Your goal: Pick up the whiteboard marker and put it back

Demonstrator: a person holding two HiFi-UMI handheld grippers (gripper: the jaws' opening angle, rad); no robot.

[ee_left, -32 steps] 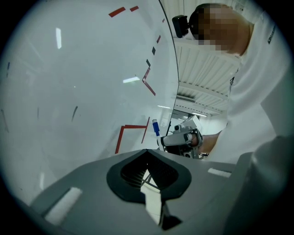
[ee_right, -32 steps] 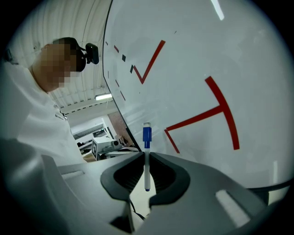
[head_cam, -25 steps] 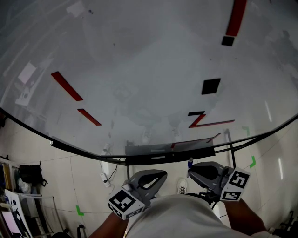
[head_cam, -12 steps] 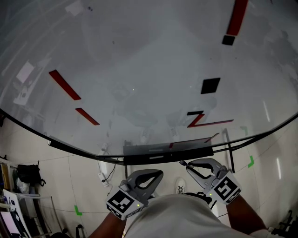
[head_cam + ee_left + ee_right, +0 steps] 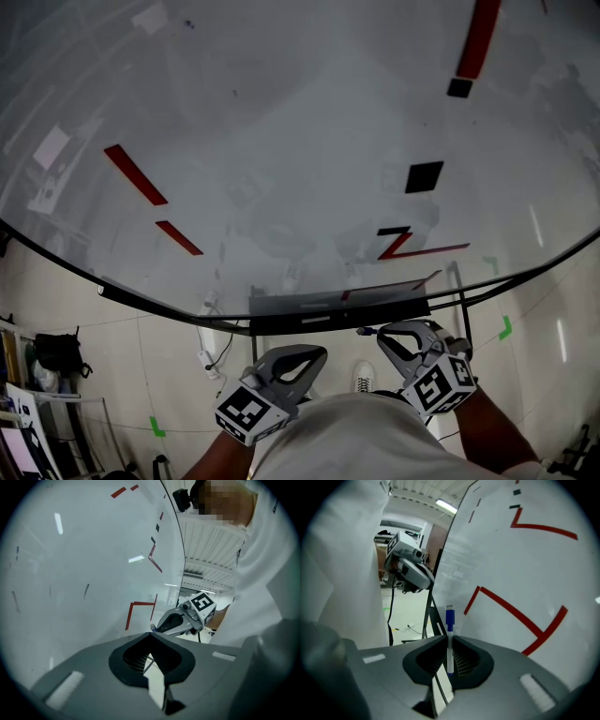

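1. Clearly, the right gripper [image 5: 449, 638] has its jaws closed tight on the whiteboard marker [image 5: 449, 619], whose white barrel sits between them while its blue end sticks out past the tips.
2. The marker is held close to the whiteboard [image 5: 281, 141], near the dark tray [image 5: 337, 306] along the board's lower edge.
3. The left gripper [image 5: 151, 633] is also below the whiteboard's lower edge, with its jaws pressed together and nothing between them.
4. Red lines [image 5: 136, 174] and black patches [image 5: 424, 175] mark the whiteboard.
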